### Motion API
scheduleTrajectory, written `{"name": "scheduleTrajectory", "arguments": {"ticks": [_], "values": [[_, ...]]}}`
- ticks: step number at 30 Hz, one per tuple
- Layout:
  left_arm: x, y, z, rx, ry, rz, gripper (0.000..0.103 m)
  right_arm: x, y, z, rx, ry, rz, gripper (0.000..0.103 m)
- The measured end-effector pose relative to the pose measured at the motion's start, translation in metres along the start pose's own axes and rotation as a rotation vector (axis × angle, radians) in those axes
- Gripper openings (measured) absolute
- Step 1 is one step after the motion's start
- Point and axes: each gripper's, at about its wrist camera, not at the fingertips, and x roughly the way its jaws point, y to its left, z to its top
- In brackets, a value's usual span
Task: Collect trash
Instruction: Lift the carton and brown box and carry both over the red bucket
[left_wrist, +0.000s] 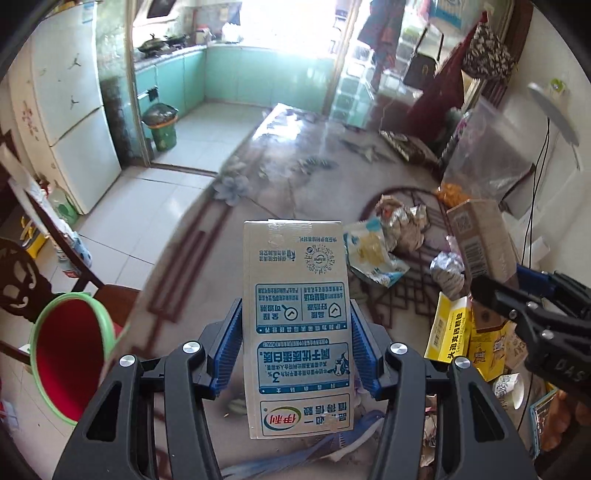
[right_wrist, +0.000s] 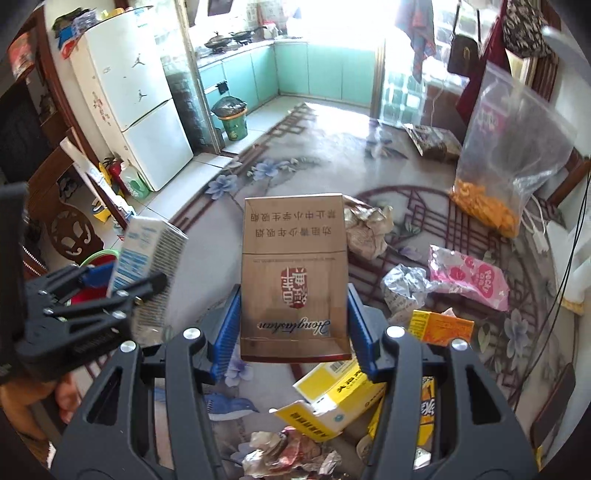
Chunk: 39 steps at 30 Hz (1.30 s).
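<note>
Left gripper (left_wrist: 295, 354): jaws clamped on milk carton (left_wrist: 298, 332), held up above surface (left_wrist: 280, 184). Right gripper (right_wrist: 293, 328): jaws clamped on cigarette pack (right_wrist: 293, 273), raised over yellow box (right_wrist: 340, 395), foil wad (right_wrist: 404, 288), pink wrapper (right_wrist: 469, 277).

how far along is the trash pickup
Nothing visibly binned yet. In hand: left tool clamps a milk carton, right tool a cigarette pack. Left on the table: yellow box, pink wrapper, crumpled foil.
</note>
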Motion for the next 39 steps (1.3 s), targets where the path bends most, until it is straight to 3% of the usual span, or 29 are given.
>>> {"name": "scheduleTrajectory", "arguments": {"ticks": [12,27,39], "values": [[-0.067,0.047,-0.017,-0.087,-0.102,0.050,0.051,-0.034,0.049,-0.005,-0.113,-0.067,0.000,0.052],[-0.090,0.090,-0.035,-0.148,-0.108,0.124,0.051,-0.035,0.092,-0.016,-0.164,-0.049,0.028,0.052],[-0.106,0.160,-0.048,-0.221,-0.117,0.202,0.051,-0.011,0.166,-0.016,-0.217,0.008,0.134,0.052]]}}
